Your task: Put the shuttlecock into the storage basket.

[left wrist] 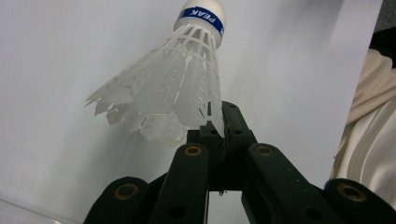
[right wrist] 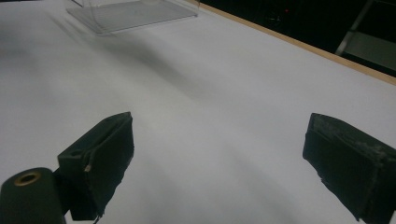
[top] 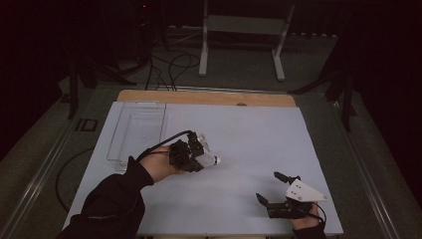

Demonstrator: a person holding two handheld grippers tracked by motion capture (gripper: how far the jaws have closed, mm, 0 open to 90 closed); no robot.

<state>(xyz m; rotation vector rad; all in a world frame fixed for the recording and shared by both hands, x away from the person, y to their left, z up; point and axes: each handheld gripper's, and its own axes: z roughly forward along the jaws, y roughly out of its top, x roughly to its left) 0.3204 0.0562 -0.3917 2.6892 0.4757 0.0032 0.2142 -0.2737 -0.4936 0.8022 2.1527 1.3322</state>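
Left gripper (top: 199,149) clamped on skirt edge of white plastic shuttlecock (left wrist: 173,84) with blue-banded cork, raised above white table (top: 249,134), beside clear plastic tray (top: 137,132). Right gripper (top: 271,186) spread wide, holding nothing, near front edge.

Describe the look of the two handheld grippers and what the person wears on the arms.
Both grippers are black, with brass-ringed pivots. The left gripper trails a looping black cable; the right gripper carries a grey three-cornered plate. The left arm wears a dark sleeve.

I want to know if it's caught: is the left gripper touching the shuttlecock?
Touching. The left gripper view shows the left gripper pinching the shuttlecock by its skirt edge.
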